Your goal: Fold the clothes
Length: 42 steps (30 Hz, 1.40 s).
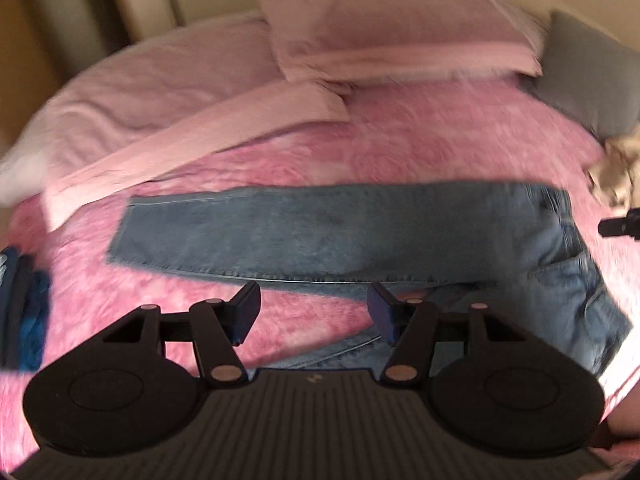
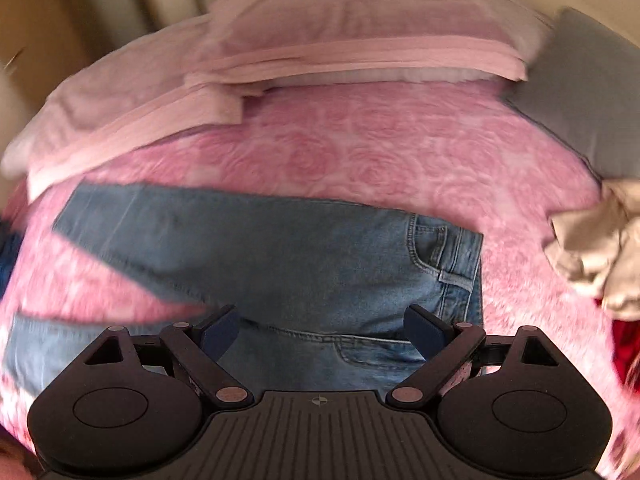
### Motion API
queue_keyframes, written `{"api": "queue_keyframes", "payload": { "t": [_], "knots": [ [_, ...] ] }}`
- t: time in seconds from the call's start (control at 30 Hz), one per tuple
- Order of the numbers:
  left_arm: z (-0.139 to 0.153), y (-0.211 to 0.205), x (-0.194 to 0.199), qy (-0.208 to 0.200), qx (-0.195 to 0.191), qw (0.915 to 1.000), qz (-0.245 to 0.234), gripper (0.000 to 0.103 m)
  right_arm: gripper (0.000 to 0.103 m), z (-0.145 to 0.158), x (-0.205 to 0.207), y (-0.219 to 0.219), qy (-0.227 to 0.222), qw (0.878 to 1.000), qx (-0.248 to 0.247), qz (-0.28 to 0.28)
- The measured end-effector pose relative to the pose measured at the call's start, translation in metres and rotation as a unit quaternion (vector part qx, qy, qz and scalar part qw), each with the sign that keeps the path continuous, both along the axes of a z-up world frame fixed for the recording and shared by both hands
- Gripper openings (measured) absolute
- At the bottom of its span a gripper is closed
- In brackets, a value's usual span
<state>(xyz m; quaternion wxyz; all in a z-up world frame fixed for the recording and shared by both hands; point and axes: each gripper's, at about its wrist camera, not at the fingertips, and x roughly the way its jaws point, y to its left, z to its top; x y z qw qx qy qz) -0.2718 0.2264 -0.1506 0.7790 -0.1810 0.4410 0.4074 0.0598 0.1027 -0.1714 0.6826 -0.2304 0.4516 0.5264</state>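
Note:
Blue jeans (image 1: 320,236) lie spread on the pink bedspread (image 1: 400,148), one leg stretched to the left and the waist at the right. My left gripper (image 1: 314,312) hovers open over the gap between the two legs, holding nothing. In the right wrist view the jeans (image 2: 304,264) show their waistband and pockets. My right gripper (image 2: 320,328) stands open just above the seat of the jeans, with nothing between its fingers. The tip of the right gripper (image 1: 620,224) shows at the right edge of the left wrist view. Both views are motion-blurred.
Pale pink pillows (image 1: 400,32) and a folded pink sheet (image 1: 192,136) lie at the head of the bed. A grey pillow (image 2: 588,92) sits at the far right. A beige garment (image 2: 600,248) and something red (image 2: 628,344) lie at the right. Dark blue clothes (image 1: 24,312) sit at the left edge.

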Motion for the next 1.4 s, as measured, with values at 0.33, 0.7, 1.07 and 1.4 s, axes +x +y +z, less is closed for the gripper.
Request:
{"api": "queue_keyframes", "payload": {
  "t": [0.33,0.7,1.07,1.4],
  "knots": [
    [-0.088,0.102,0.033,-0.026,-0.034,0.9882,-0.147,0.052,0.091,-0.058,0.032,0.033,0.013,0.998,-0.031,-0.046],
    [-0.199,0.209,0.096,-0.015,-0.019,0.9618,-0.273,0.043,0.068,-0.156,0.089,0.133,-0.059,0.992,-0.037,0.107],
    [-0.249,0.277,0.111,0.043,-0.023,0.9239,-0.380,0.058,0.068,-0.205,0.134,0.199,-0.068,0.969,-0.074,0.227],
    [-0.254,0.293,0.109,0.049,-0.066,0.9050,-0.417,0.024,0.013,-0.206,0.139,0.194,-0.042,0.967,-0.081,0.238]
  ]
}}
